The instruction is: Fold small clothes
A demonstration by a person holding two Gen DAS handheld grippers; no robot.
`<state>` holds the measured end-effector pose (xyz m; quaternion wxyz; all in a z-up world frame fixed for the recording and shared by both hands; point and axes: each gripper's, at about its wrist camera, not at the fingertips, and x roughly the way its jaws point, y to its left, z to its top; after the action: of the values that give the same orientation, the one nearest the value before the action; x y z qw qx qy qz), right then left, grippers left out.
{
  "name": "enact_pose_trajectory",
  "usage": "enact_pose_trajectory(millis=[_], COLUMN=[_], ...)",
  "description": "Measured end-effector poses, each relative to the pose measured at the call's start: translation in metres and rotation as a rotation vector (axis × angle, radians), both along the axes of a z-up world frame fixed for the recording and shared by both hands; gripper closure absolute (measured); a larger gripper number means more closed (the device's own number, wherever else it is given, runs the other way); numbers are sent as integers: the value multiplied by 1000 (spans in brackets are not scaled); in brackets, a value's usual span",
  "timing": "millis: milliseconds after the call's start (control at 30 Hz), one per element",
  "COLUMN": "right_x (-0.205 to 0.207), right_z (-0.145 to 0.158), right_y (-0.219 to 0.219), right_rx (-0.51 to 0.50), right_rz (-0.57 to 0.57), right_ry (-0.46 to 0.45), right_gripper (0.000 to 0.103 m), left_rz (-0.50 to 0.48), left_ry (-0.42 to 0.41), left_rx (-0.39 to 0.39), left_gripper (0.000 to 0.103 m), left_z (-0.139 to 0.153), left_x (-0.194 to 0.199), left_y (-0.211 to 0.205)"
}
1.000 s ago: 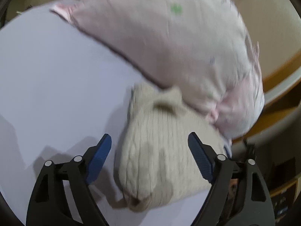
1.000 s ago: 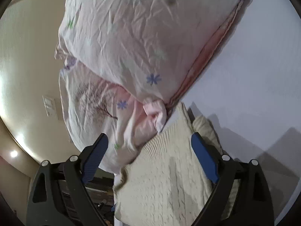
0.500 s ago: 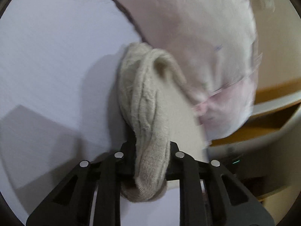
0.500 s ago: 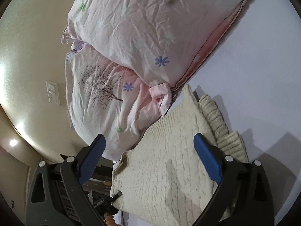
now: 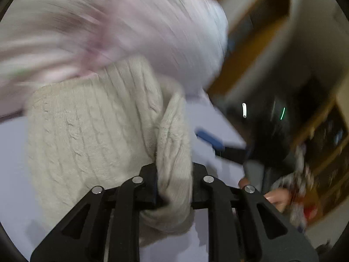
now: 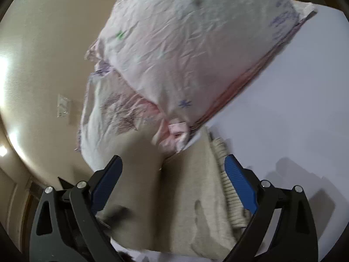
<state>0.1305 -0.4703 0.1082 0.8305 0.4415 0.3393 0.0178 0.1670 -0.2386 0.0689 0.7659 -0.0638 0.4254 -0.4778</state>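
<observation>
Lifted sweater (image 5: pixel 91 131) stays pinched between left jaws.

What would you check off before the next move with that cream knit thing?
1. Left gripper shut on sweater: ok.
2. Right gripper open: ok.
3. Sweater between the right fingers: ok.
4. Sweater lying flat: not ok, an edge is lifted and bunched.
5. Pillow apart from sweater: not ok, they touch.
6. Left view sharp enough to judge the fold line: cannot tell, blurred.
</observation>
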Motion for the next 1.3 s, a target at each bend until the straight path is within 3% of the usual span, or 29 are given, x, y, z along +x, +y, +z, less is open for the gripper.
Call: enact_pose_trajectory(millis=[67,133,167,233,300,367,433,533,633,667,767,833,867,900,1000,1033,1100,1167,1267,1300], right_x=[2,6,11,19,32,46,55,67,71,71,63,54,52,48,43,42,46,54,75,80], right_z=[0,1,-1,-7,-17,-29,-39,-53,-56,-58,-59,-61,-63,-64,-46,-40,-26,-24,-41,-45], right_y=[-5,-6,-6,-4,2,11,17,25,27,28,26,24,24,26,39,43,62,81,115,122], right_rx=[-24,-53,-65,-70,-91,-121,-142,-168,-173,-167,-149,-135,-125,-105,-139,-135,-132,-156,-265,-353], right_rz=[23,53,76,115,164,207,232,263,278,287,317,327,340,347,367,378,434,474,481,441], right_ry=[49,85,113,153,215,286,335,388,369,369,353,339,331,295,208,181,115,106,182,222], right_gripper=[9,8,6,5,5,5,5,5,7,19,24,34,50,61,69,69,70,70,55,52], left_rz=[-97,-120,-97,23,182,301,376,379,356,349,336,312,298,297,291,283,265,290,377,418], left_ry=[90,83,55,11,-16,-3,61,112,123,126,146,189,218,201,183,174,120,-4,-93,-108], left_rx=[-49,-144,-173,-224,-200,-117,-46,42,61,66,72,50,16,-11,-10,-17,-16,35,150,211], left_gripper=[84,77,70,34,25,25,24,24,16,15,10,10,10,15,48,52,54,53,40,38], left_z=[-6,6,13,24,27,15,-5,-28,-38,-41,-44,-55,-61,-62,-57,-52,-39,-20,-14,-17], left_x=[-3,-11,-14,-11,1,12,23,28,32,34,41,39,42,41,36,34,25,8,8,11], left_y=[-16,3,18,64,100,127,140,137,116,115,103,108,106,105,113,118,131,152,169,172])
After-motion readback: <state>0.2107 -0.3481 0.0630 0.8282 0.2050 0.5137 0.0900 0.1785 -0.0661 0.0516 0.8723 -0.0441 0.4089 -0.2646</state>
